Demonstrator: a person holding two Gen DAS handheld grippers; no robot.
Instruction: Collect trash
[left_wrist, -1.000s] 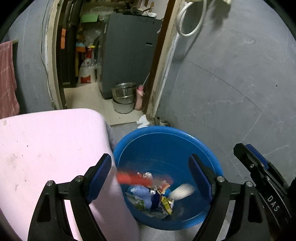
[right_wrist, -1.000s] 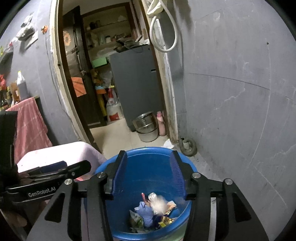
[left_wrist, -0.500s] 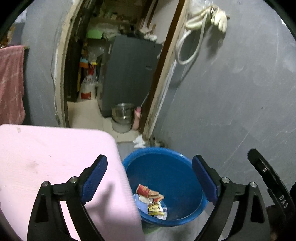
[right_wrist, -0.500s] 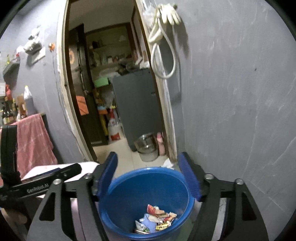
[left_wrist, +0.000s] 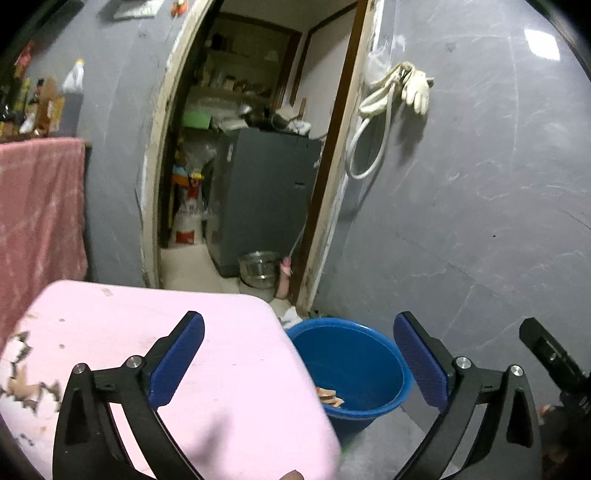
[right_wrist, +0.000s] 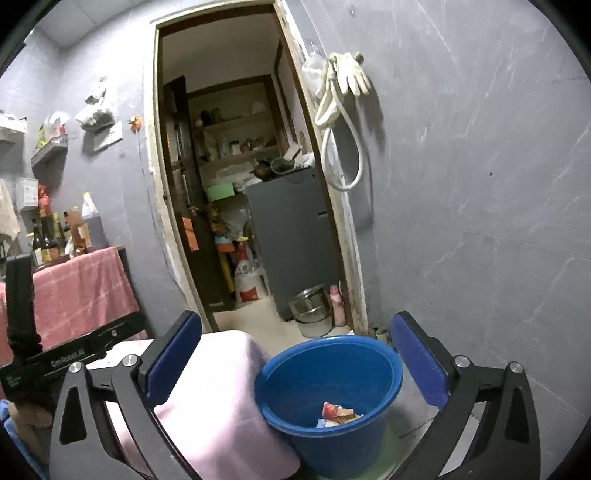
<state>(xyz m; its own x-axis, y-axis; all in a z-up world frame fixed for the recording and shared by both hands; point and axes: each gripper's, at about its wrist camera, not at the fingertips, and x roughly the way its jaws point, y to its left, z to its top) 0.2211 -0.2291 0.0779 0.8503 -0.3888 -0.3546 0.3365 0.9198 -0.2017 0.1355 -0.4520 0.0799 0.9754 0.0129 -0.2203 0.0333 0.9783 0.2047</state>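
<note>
A blue bucket (left_wrist: 373, 369) stands on the floor beside a pink table (left_wrist: 229, 354). Wrappers (right_wrist: 338, 413) lie in a heap at its bottom; a few show in the left wrist view (left_wrist: 330, 397) too. My left gripper (left_wrist: 297, 363) is open and empty, raised above the table edge and the bucket. My right gripper (right_wrist: 295, 363) is open and empty, held above and behind the bucket (right_wrist: 332, 369). The right gripper's body shows at the right edge of the left view.
The grey wall (left_wrist: 480, 221) runs close on the right. An open doorway (right_wrist: 236, 184) leads to a room with a grey cabinet (left_wrist: 266, 199), steel pots (left_wrist: 258, 266) and shelves. A pink towel (right_wrist: 81, 291) hangs at left. A hose and glove (right_wrist: 343, 96) hang on the wall.
The wrappers dropped into the bucket and settled. Both grippers have risen and pulled back from the bucket, which now sits lower and smaller in both views. The right gripper's jaws opened wider.
</note>
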